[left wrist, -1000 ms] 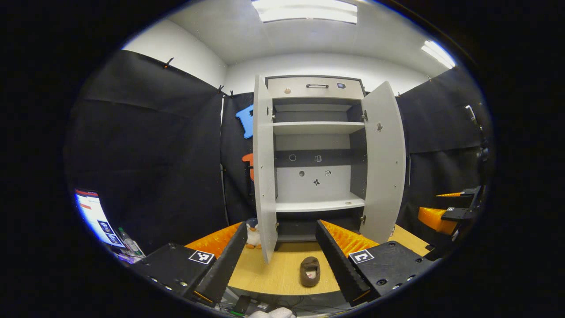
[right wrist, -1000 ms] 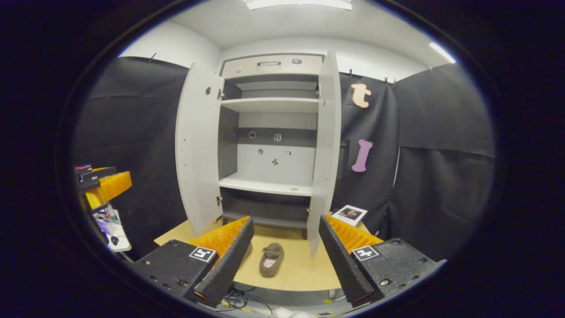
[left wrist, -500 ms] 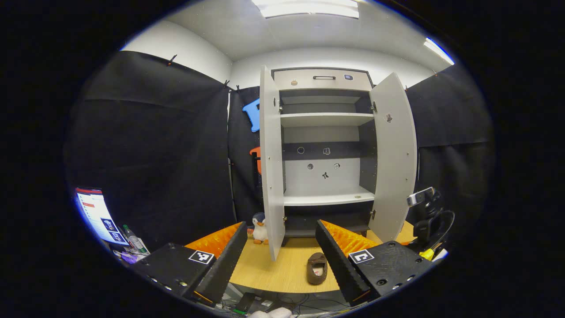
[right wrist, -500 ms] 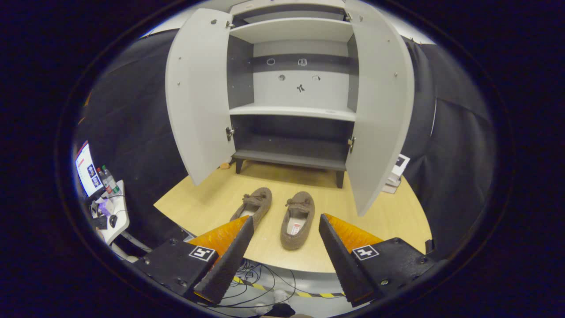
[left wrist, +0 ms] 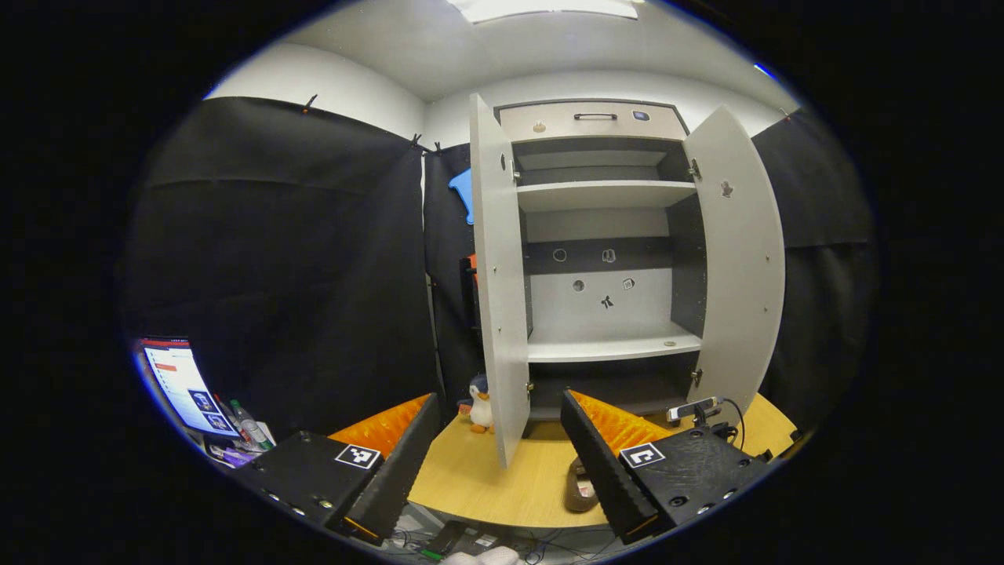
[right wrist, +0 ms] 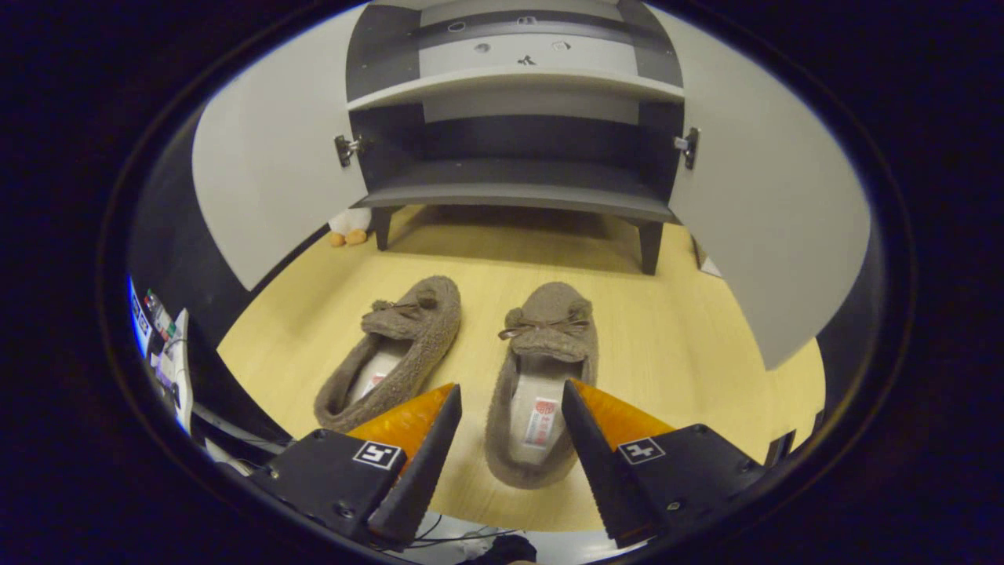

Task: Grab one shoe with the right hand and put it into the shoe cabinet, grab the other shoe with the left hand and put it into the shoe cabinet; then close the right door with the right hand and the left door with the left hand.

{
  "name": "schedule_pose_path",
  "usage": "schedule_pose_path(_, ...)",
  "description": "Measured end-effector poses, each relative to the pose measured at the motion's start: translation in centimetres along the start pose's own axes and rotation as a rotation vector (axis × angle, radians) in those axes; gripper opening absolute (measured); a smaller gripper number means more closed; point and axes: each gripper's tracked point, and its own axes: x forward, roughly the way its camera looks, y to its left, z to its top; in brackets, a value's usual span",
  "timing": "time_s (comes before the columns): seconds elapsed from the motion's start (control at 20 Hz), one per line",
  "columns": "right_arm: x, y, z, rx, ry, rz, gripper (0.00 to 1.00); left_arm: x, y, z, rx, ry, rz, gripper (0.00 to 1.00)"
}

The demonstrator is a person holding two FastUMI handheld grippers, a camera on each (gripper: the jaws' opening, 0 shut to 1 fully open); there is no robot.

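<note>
Overhead, white ceiling, black cloth walls, wooden table (right wrist: 667,329), both claws (left wrist: 494,408) (right wrist: 510,396) wide, holding nothing.

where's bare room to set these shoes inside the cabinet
The dark bottom shelf, between the two open doors, is bare. So is the pale middle shelf, except for one small round thing near its right front. The tabletop is crowded around the two slippers, with the right tongs straddling one.

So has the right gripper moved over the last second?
Yes. The right gripper has dropped and tilted down toward the table: the right shoe now sits between its open fingers, and the cabinet has slid upward.
</note>
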Motion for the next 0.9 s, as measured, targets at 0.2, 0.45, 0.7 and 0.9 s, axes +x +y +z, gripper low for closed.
schedule_pose_path(0.2, 4.7, -0.1, 1.2, 0.023, 0.011, -0.001, 0.86, 2.6, -0.3, 0.2, 0.018, -0.005, 0.038, 0.95)
schedule_pose_path(0.45, 7.7, -0.6, 2.4, 0.056, 0.008, -0.011, 0.68, 5.1, -1.3, -0.1, 0.017, 0.015, 0.051, 0.96)
schedule_pose_path(0.7, 7.2, -0.7, 2.5, 0.060, 0.009, 0.022, 0.13, 6.2, -2.0, -0.1, 0.000, 0.017, 0.049, 0.96)
schedule_pose_path(0.9, 3.3, -0.1, 6.3, 0.086, -0.053, 0.050, 0.08, 6.2, -2.9, 0.1, -0.012, 0.007, 0.030, 0.96)
